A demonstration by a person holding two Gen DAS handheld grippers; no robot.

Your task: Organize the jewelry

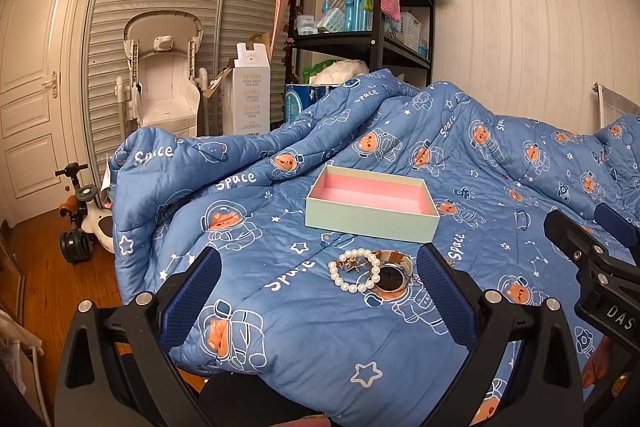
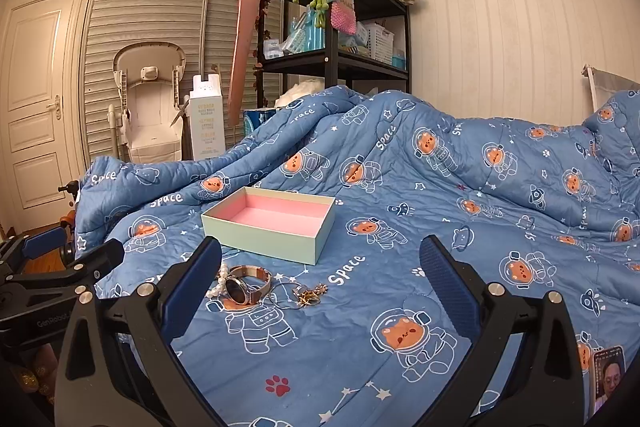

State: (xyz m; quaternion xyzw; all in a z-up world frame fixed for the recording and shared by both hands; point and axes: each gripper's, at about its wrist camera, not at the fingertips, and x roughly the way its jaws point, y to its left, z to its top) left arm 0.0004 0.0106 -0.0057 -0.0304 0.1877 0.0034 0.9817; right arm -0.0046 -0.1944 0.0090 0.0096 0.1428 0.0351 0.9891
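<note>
An open pale green box (image 1: 372, 223) with a pink lining sits empty on the blue space-print quilt (image 1: 320, 339); it also shows in the right wrist view (image 2: 272, 239). Just in front of it lie a pearl bracelet (image 1: 354, 285), a rose-gold watch (image 1: 394, 273) and a small gold piece (image 1: 350, 263). In the right wrist view the watch (image 2: 244, 285), a thin necklace with a gold charm (image 2: 308, 295) and the pearls (image 2: 218, 285) lie together. My left gripper (image 1: 320, 269) is open and empty, short of the jewelry. My right gripper (image 2: 320, 265) is open and empty, to the right.
A black shelf unit (image 1: 376, 39) with bottles and knitted bags stands behind the bed. A white high chair (image 1: 164, 79), a tall white carton (image 1: 250, 95) and a ride-on toy (image 1: 84, 223) stand on the wood floor at left. A phone (image 2: 608, 375) lies at lower right.
</note>
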